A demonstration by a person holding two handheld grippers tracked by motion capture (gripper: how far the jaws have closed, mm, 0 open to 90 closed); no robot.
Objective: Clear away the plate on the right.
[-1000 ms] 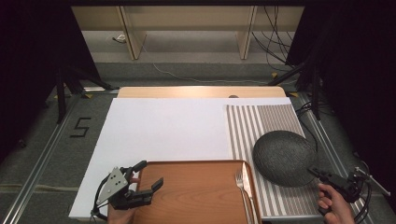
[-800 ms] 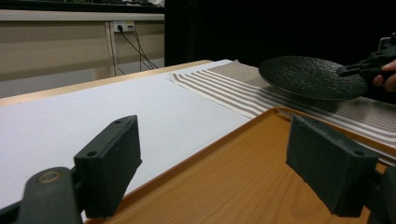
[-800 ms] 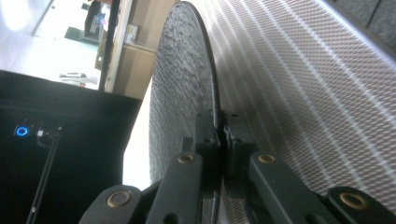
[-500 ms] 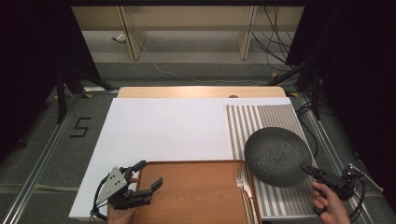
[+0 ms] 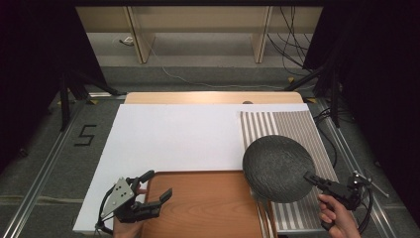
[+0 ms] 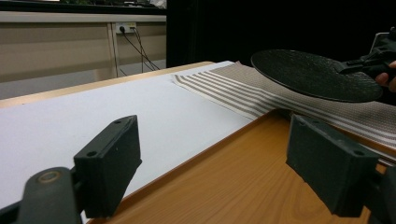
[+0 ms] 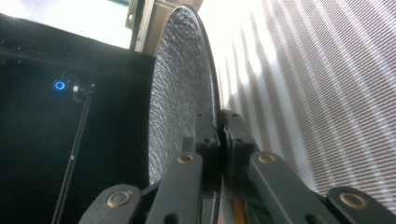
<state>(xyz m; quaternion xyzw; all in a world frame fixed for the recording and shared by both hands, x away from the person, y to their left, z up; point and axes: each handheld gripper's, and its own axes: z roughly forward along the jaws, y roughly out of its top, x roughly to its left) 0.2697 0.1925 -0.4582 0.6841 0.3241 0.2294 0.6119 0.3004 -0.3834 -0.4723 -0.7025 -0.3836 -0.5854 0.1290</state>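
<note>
**Carrying the plate toward the tray**

On the tabletop [image 5: 178, 139], my tray [image 5: 208, 208] sits at six o'clock. The dark plate [image 5: 278, 167] hangs above the striped mat [image 5: 292, 129], rim clamped by my right gripper [image 5: 313, 178]. I'd keep it level, lowering gently. Left gripper [image 5: 157, 187] waits wide.

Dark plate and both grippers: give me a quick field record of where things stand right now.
plate: dark round textured plate, lifted clear of the striped placemat, near edge over the tray's right end
right gripper: right gripper shut on the plate's rim, jaws clamped either side of the edge
left gripper: left gripper open, holding nothing, over the wooden tray
tray: on the white board, beside the placemat
fork: fork mostly hidden under the plate, at the tray's right edge
</note>
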